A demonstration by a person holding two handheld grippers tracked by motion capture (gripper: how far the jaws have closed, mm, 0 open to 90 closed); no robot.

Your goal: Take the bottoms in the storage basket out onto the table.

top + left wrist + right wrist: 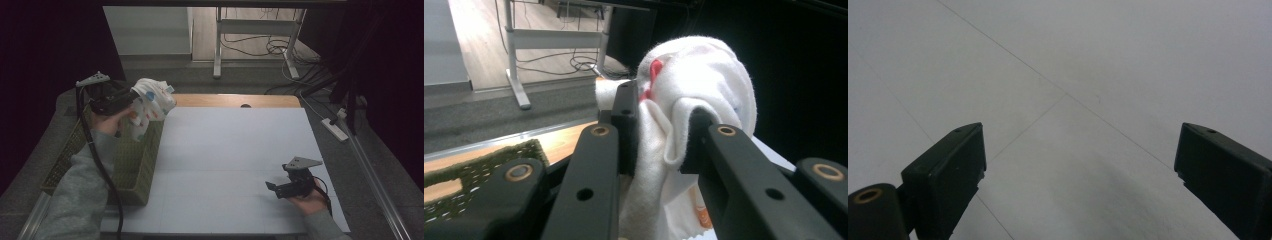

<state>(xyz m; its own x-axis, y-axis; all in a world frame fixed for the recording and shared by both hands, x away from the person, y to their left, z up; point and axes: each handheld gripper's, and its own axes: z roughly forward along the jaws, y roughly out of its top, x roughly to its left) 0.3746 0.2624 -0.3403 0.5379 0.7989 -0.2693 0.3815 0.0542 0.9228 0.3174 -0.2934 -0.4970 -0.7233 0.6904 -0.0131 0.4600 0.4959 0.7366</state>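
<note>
A white cloth (151, 101) with small coloured prints hangs bunched from my left gripper (131, 98), above the far end of the green basket (134, 165). In the left gripper view the black jaws pinch a fold of the white cloth (694, 80), and my left gripper (659, 135) is shut on it. My right gripper (272, 187) rests low over the white table top (225, 150) at the near right, held by a hand. Its jaws stand wide apart in the right gripper view, my right gripper (1080, 165) holding nothing over the bare surface.
The woven green basket sits along the table's left edge. Beyond the far edge, a wooden strip (235, 100), a desk frame (218, 45) and loose cables (280, 47) lie on the floor. A power strip (336, 129) lies right of the table.
</note>
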